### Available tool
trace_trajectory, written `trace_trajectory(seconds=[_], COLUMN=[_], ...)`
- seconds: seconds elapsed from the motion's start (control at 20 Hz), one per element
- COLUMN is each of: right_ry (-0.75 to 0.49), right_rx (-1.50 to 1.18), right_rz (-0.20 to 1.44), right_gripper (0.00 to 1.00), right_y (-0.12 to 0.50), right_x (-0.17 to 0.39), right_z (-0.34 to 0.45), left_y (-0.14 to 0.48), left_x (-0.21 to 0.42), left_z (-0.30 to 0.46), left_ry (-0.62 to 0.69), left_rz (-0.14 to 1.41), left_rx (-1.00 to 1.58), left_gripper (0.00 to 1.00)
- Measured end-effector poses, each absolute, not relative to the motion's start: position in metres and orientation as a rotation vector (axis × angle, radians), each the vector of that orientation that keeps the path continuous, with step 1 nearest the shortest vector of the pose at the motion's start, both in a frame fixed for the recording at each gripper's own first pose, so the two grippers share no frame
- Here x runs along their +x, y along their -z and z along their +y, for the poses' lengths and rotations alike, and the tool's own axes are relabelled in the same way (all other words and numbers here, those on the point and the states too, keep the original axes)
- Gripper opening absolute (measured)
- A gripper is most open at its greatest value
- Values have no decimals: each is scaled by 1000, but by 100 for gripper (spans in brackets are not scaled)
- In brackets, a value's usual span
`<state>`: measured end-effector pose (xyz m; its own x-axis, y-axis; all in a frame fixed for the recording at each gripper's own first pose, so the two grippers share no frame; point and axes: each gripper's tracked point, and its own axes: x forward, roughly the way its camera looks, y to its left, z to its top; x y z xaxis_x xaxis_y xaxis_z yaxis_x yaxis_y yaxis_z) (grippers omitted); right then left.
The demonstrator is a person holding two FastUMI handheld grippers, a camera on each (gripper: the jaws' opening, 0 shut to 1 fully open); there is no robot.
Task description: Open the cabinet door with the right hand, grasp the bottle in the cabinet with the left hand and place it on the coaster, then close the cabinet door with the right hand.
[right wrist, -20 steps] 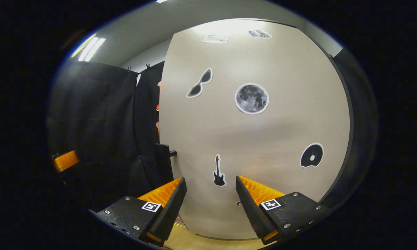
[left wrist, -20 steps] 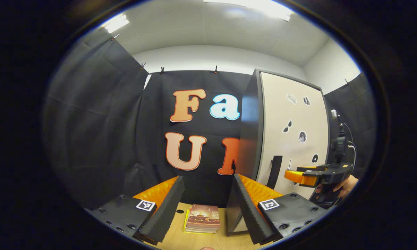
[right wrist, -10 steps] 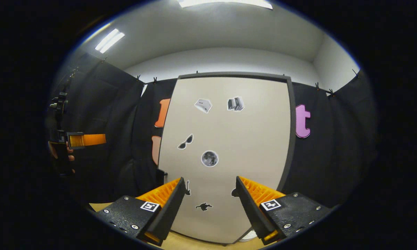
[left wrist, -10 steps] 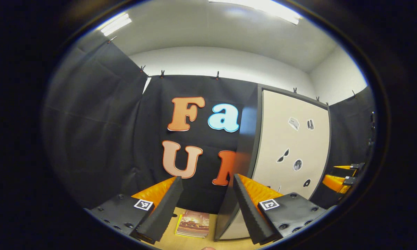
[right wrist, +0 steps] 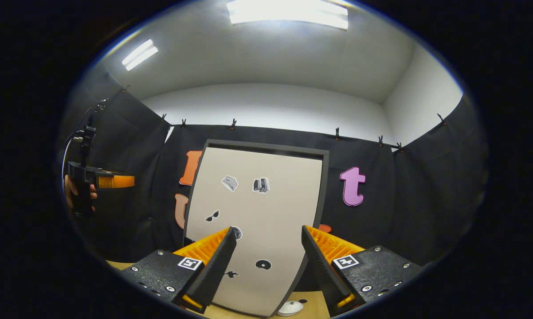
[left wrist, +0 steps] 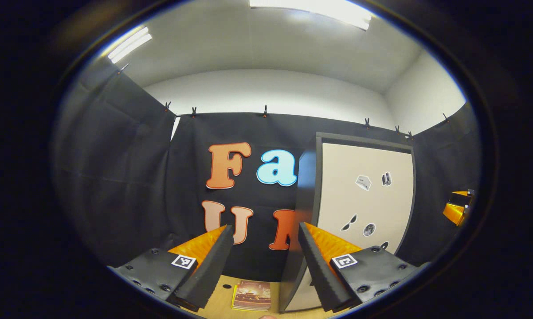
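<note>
The cabinet (left wrist: 364, 199) stands on the right side of the table, its pale door (right wrist: 257, 221) flat against the dark frame and dotted with small stickers. My left gripper (left wrist: 264, 261) is open with nothing between its fingers, well back from the cabinet and pointing at its left side. Facing the door from a distance, my right gripper (right wrist: 266, 266) is also open and holds nothing. The left gripper (right wrist: 129, 180) appears far to the left in the right gripper view, held by a hand (right wrist: 71, 190). At the right edge of the left gripper view is the right gripper (left wrist: 455, 208).
A small stack of books (left wrist: 252, 296) lies on the wooden table (left wrist: 224, 301) left of the cabinet. A small white round object (right wrist: 291, 308) sits on the table at the cabinet's foot. Black cloth walls surround the booth.
Both grippers have drawn back from the cabinet, which now looks smaller and farther off. A second ago the right gripper was close up against the door.
</note>
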<state>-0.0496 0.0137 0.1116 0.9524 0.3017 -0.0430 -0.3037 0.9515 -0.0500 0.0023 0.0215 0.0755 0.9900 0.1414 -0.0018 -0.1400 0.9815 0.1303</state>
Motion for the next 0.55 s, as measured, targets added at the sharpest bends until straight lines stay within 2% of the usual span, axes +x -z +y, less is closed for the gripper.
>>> trace_trajectory(seconds=[0.05, 0.1, 0.25, 0.35, 0.55], right_ry=[-295, -282, -255, -249, -239], right_rx=[-53, -48, -46, -50, -64], right_rz=[31, 21, 9, 4, -21], right_gripper=[92, 94, 93, 93, 93], right_y=[-114, -119, -126, -129, -142], right_x=[-50, -51, -50, -51, -57], right_z=[10, 7, 4, 3, 0], left_y=[-83, -89, -94, -94, -109], left_x=[1, 0, -2, -4, -7], left_z=[18, 14, 2, 4, 11], left_ry=[-143, -137, -99, -103, -125], left_rz=[-9, -27, -51, -44, -72], left_rx=[135, 136, 136, 138, 149], left_gripper=[92, 92, 93, 97, 97])
